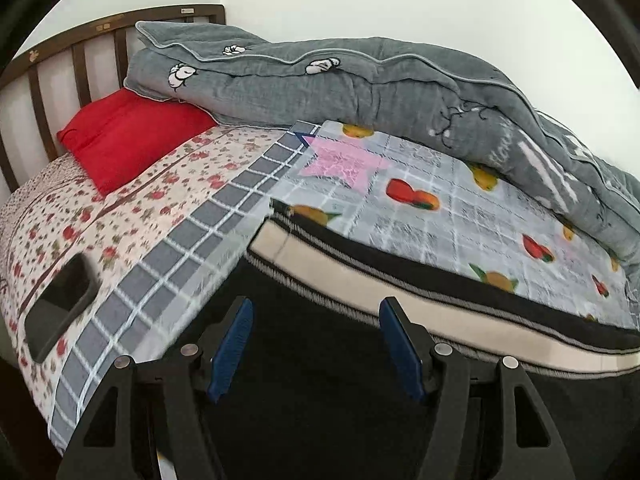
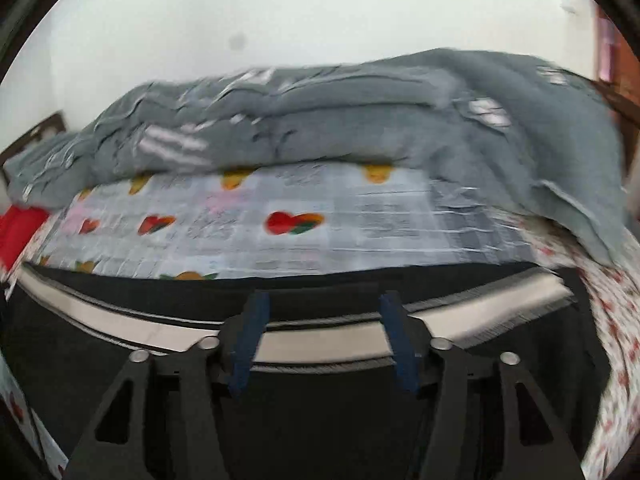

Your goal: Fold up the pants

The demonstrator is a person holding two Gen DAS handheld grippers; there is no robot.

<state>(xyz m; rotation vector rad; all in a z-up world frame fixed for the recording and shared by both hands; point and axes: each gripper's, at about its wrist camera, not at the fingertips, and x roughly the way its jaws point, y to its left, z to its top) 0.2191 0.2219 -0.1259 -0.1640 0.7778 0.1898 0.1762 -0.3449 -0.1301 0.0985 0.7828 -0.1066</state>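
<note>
Black fabric fills the near part of both wrist views: the pants (image 1: 320, 380) lie spread flat on the bed, right under both tools. A pale stripe edged with grey ribbed trim (image 1: 400, 300) runs along their far side, and beyond it a further black band meets the bedding.

In the left wrist view, the left hand-held gripper (image 1: 316, 344) hangs over the dark cloth with its blue pads (image 1: 230, 350) standing apart; nothing is pinched between them, so it is released. In the right wrist view, the right hand-held gripper (image 2: 322, 340) is likewise released, its jaws apart over the pale stripe (image 2: 328, 346) of the pants (image 2: 320, 420), with no cloth caught between the pads. That view is smeared by motion blur, so finer detail is hard to read.

Just past the pants lies a grey checked sheet printed with fruit (image 1: 460, 216), on which they rest. To its left a floral sheet with red flowers (image 1: 132, 216) covers the rest of the bed, and a dark, flat rectangular object (image 1: 60, 304) sits on it near the edge; what it is cannot be told for sure. Further back a red pillow (image 1: 128, 136) leans toward the wooden slatted headboard (image 1: 80, 60). A bulky grey quilt with white embroidery (image 1: 360, 92) is heaped along the far side of the bed, against the white wall (image 1: 360, 0).
</note>
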